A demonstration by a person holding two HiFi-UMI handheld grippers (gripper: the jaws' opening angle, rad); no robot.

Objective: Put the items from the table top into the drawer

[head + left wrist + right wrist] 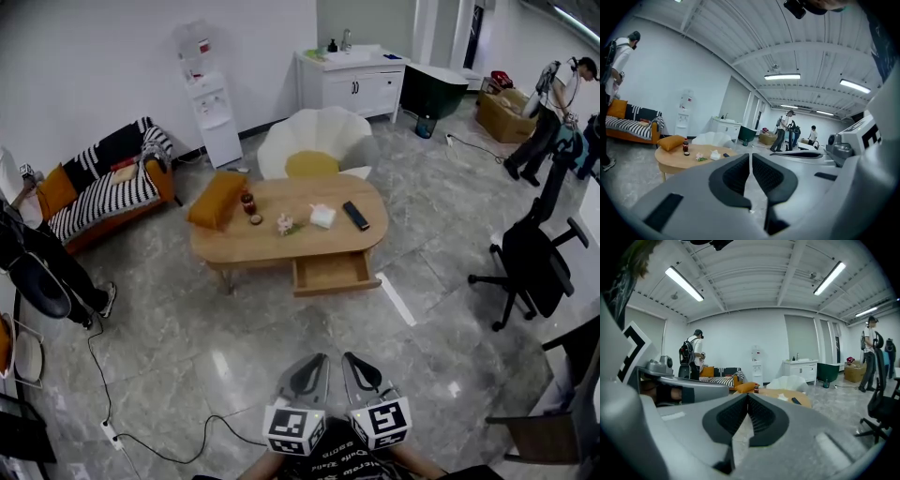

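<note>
The oval wooden table [234,246] stands some way ahead of me in the head view. Its drawer [333,272] is pulled open at the front. On top lie an orange cushion [217,199], a small red bottle [247,202], a small round lid [255,219], a pink flower piece [285,224], a white tissue pack [322,216] and a black remote [355,215]. My left gripper [317,361] and right gripper [351,361] are side by side at the bottom edge, far from the table. Both are shut with nothing between their jaws. The table [677,160] is small at the left in the left gripper view.
A white petal chair [317,150] stands behind the table and a striped sofa [103,183] to its left. A black office chair [530,267] is at the right. A cable [141,436] runs over the grey floor at the lower left. People stand at the far right [553,103] and left [47,272].
</note>
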